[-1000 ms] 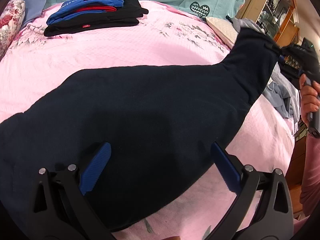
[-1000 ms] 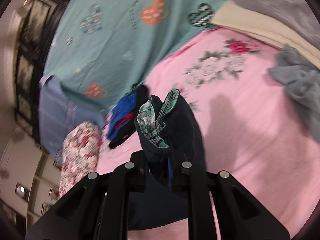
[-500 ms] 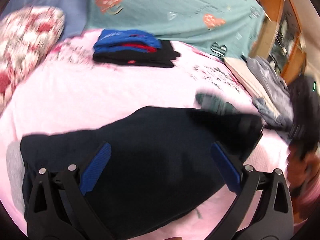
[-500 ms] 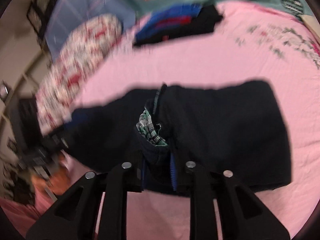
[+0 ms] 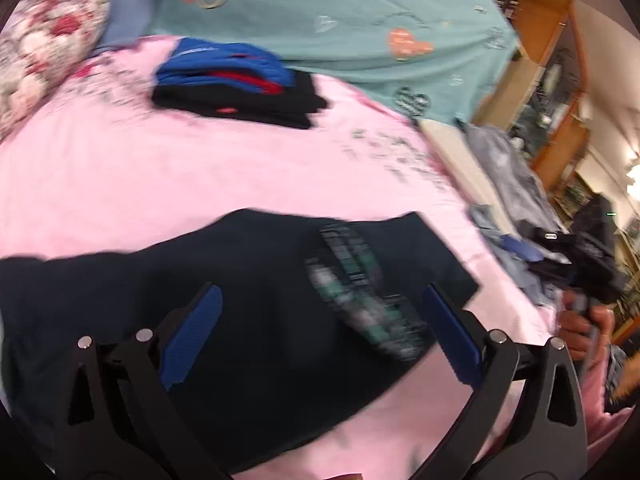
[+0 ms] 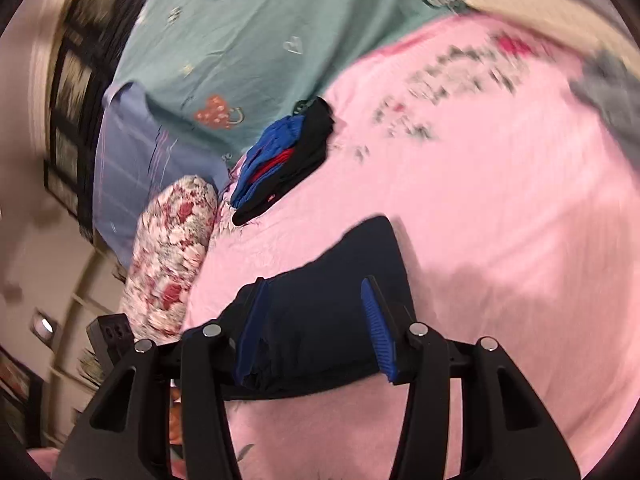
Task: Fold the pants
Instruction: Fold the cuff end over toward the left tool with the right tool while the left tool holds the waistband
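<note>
Dark navy pants (image 5: 248, 304) lie folded over on the pink bedsheet (image 5: 200, 184), with a strip of green plaid lining (image 5: 360, 296) showing on top. My left gripper (image 5: 320, 332) is open and empty, hovering just above the pants. My right gripper (image 6: 316, 332) is open and empty over the pants (image 6: 328, 320) near their edge. The right gripper also shows in the left wrist view (image 5: 520, 250), held by a hand at the right side.
A stack of folded blue, red and black clothes (image 5: 240, 84) lies at the back of the bed. A floral pillow (image 5: 44, 52) lies at the left. A heap of grey clothes (image 5: 504, 176) lies at the right. A teal sheet (image 5: 340, 20) is behind.
The right gripper carried the raised end of the pants across, laid it down over the rest and opened. The left gripper stayed open above the pants.
</note>
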The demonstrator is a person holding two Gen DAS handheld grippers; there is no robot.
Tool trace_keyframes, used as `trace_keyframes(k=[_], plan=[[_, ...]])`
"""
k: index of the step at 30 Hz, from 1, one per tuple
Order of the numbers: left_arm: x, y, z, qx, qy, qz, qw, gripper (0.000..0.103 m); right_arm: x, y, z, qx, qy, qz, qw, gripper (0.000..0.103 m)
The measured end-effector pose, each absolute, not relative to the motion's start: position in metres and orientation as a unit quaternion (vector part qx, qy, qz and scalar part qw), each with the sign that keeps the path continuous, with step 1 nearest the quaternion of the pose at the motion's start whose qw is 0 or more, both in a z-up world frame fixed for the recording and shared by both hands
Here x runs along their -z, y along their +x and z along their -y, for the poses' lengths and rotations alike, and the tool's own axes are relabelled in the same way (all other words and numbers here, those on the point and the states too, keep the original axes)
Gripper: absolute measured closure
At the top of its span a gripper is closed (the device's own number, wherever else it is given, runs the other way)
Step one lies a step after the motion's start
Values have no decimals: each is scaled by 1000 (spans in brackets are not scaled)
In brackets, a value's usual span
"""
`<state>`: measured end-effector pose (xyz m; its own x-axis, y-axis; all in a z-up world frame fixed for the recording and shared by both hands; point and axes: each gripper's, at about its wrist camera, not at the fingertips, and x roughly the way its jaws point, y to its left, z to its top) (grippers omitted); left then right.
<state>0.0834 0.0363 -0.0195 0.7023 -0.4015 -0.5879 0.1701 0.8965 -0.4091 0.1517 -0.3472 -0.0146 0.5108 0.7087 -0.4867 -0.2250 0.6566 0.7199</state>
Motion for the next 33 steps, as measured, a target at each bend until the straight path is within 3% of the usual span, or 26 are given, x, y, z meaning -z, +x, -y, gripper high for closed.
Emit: trace_keyframes(k=[5, 16, 23, 30, 33], plan=[[19, 107, -1, 226, -176, -370, 884, 2, 53, 146, 364, -279, 368, -457, 761, 54], [59, 128, 8, 212, -226, -435, 845, 2, 84, 147, 353, -306, 446, -486, 687, 54], [63, 125, 7, 204, -221, -433, 850, 2, 83, 154, 339, -253, 432, -508, 701, 51], [65, 123, 6, 202, -217, -429, 853, 2, 85, 154, 345, -192, 462, -470, 728, 50], [65, 118, 0, 197, -226, -423, 855, 2, 73, 149, 331, -193, 382, -501, 752, 50]])
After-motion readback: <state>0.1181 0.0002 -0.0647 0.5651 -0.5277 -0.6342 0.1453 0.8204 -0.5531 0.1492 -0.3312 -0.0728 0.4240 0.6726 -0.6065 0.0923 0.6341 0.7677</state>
